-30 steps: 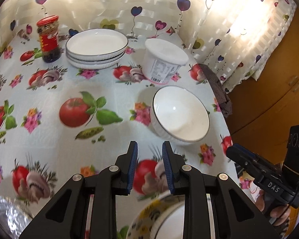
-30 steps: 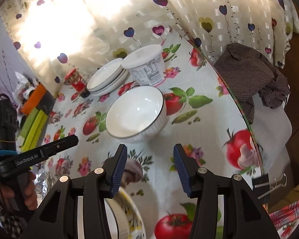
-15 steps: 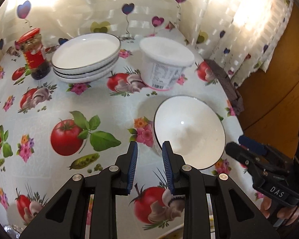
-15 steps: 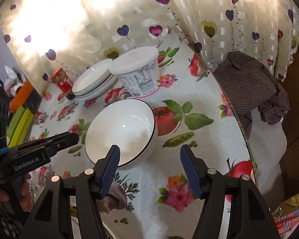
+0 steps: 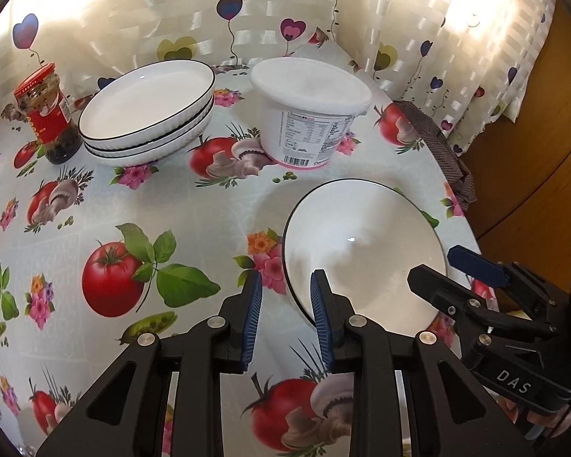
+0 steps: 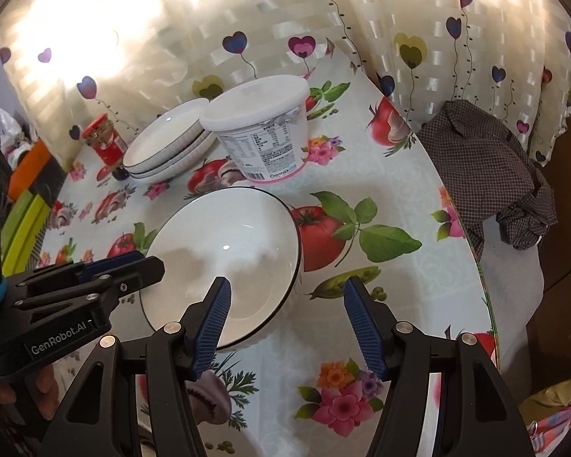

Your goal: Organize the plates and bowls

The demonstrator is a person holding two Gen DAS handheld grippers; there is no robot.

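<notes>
ITEM: white bowl (image 5: 365,255), dark-rimmed, empty, upright on the tabletop (image 5: 95,198). It serves as the landmark for this entry.

POSITION OF OTHER STOCK: beyond the bowl, and apart from it, stands a lidded white tub (image 5: 308,114). Beyond the bowl and to the left is a stack of white plates (image 5: 148,110), just beside the tub. A red-capped jar (image 5: 45,114) stands further left of the plates. A dark checked cloth (image 6: 487,167) hangs over the table edge to the right of the bowl.

LEFT TONGS (image 5: 285,320): narrowly parted and holding nothing. The near-left rim of the bowl sits in line with the gap; whether either pad touches it cannot be told.

RIGHT TONGS (image 6: 287,323): spread moderately wide and holding nothing. One finger is over the bowl's interior and the other is outside its near-right wall, straddling the rim. No pad is seen pressing.

HAZARDS, as judged:
- Two tongs on one rim. If they close unevenly, the bowl may tip or spin out.
- Glazed wall against ribbed pads with a shallow bite. The bowl may slip during the lift and drop onto the tabletop.
- The bowl is near the table edge on the cloth side, so a sideways push could send it off.
- The tub stands close on the way to the plates. A low carry may knock it.
</notes>
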